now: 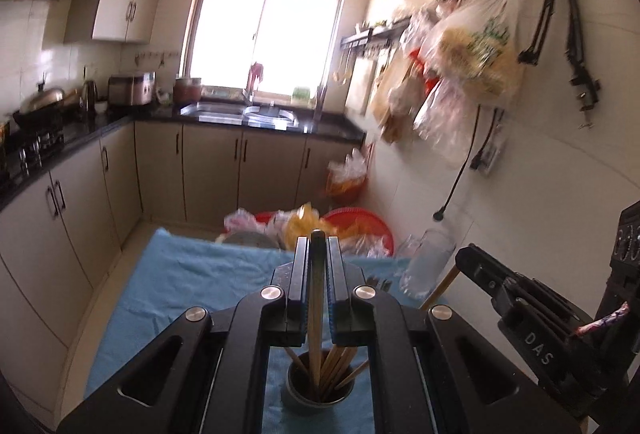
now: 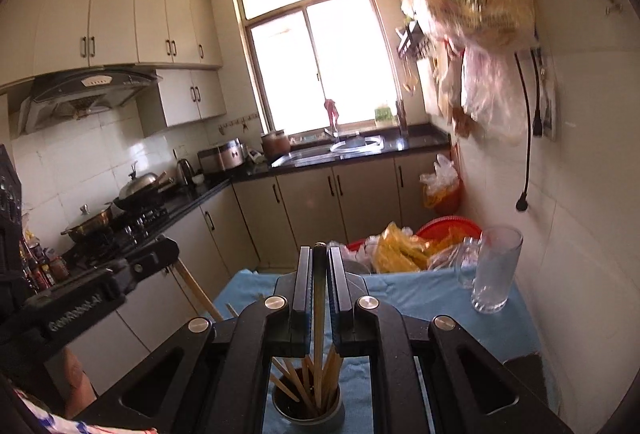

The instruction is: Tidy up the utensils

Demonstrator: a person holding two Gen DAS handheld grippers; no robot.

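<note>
Setting: kitchen with a blue cloth (image 2: 432,298) over a small table; an empty glass (image 2: 496,270) stands at its far right.
Holder: metal cup (image 1: 318,392) of chopsticks sits directly below both grippers.
Left gripper (image 1: 318,250): jaws clamped on one chopstick (image 1: 316,318), its long axis running along the fingers, lower end over the cup.
Right gripper (image 2: 319,262): likewise closed on a chopstick (image 2: 319,318) above the cup.
Pose: both point forward, tilted slightly down, side by side.
Nearer hand: neither; both look equally close.

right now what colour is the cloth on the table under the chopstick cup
Light blue, plain with no pattern. The cloth shows best in the left wrist view, spread under the cup.
</note>
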